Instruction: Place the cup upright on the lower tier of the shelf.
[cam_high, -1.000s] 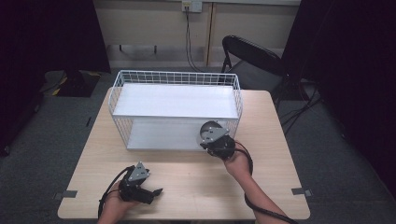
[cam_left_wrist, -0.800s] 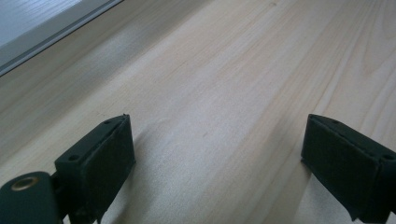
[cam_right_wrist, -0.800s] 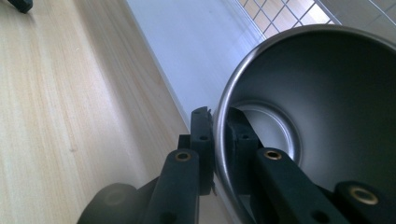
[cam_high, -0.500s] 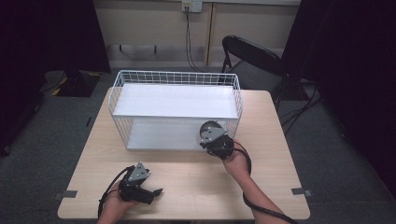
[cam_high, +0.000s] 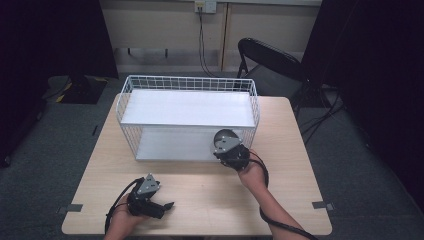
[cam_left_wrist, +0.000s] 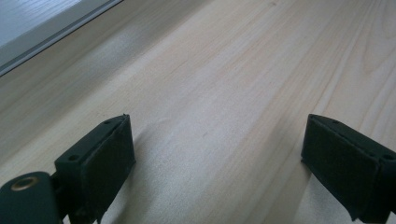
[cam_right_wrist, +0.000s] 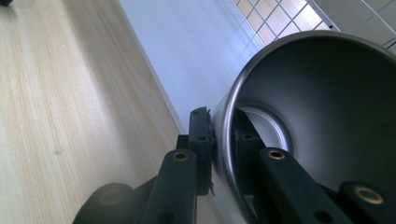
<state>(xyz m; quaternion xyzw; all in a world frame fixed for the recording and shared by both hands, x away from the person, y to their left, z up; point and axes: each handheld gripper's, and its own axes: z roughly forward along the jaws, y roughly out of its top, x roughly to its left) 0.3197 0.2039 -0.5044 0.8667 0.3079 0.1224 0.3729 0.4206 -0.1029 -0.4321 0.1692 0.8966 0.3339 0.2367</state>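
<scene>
The metal cup's (cam_right_wrist: 322, 126) rim sits pinched between the right tool's (cam_right_wrist: 224, 154) jaws.

high: above, facing forward-down | gripper views: close, low — shared table (cam_high: 200, 195)

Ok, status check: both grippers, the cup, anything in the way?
Right gripper clamped on metal cup rim, at the wire rack's lower shelf. Left gripper open over the table. Nothing blocking.
</scene>
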